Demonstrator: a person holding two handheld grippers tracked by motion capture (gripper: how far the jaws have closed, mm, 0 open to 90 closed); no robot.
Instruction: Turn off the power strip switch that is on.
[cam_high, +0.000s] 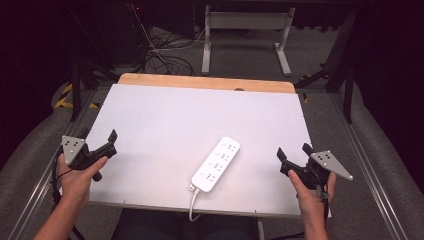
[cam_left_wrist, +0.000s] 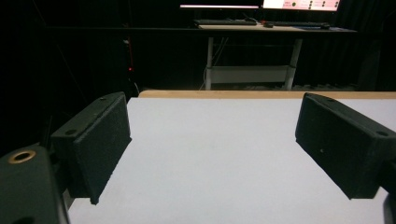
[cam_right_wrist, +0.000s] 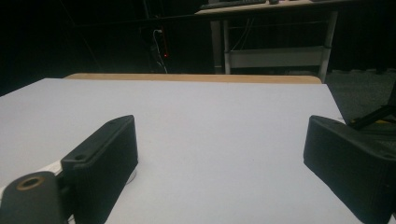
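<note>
Gaping wide, the left gripper has nothing between its two black fingers, and they touch nothing; bare white table lies between them. The right gripper is just the same, its fingers spread far apart and holding nothing. Between the two grippers, nearer the right one, lies a white power strip, flat on the table, with its white cord hanging off the near edge. A little bit of white peeks out behind the right gripper's left finger in the right gripper view; that may be the strip. What could go wrong? The strip is smooth and long, so if a gripper pinches it at one end, the other end could swing down or slip out. If the fingers push on it before they close, it could slide away on the slick table. The hanging cord could also pull it toward the edge, or snag when the strip is lifted.
</note>
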